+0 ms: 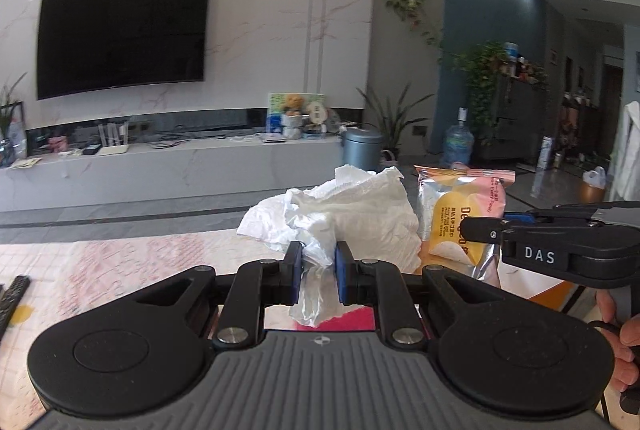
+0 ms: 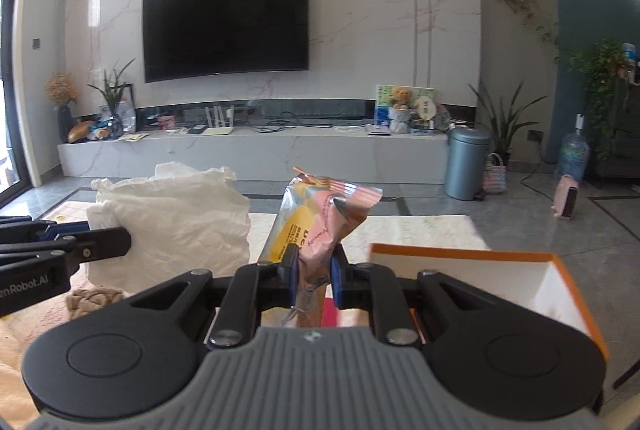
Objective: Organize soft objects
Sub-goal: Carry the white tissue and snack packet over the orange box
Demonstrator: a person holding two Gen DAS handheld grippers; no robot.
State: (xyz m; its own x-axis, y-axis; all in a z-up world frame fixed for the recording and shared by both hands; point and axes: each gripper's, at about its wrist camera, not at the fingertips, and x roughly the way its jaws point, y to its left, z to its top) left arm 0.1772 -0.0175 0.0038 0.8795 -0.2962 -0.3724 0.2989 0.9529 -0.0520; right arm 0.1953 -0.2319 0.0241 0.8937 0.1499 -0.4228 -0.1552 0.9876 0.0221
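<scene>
My left gripper (image 1: pixel 318 270) is shut on a crumpled white plastic bag of soft tissue (image 1: pixel 352 214), held up in the air above a patterned cloth. Just to its right hangs a pink and yellow wet-wipes pack (image 1: pixel 460 214), pinched by my right gripper (image 1: pixel 486 230), which reaches in from the right. In the right wrist view my right gripper (image 2: pixel 314 274) is shut on the wipes pack (image 2: pixel 316 226), with the white bag (image 2: pixel 172 222) to its left and my left gripper (image 2: pixel 100 244) at the left edge.
An open orange box with a white inside (image 2: pixel 520 286) sits low on the right. A remote control (image 1: pixel 12 294) lies on the patterned cloth (image 1: pixel 100 270) at left. A knitted brown thing (image 2: pixel 92 300) lies below the bag. Beyond are a TV wall, a bin (image 2: pixel 466 162) and plants.
</scene>
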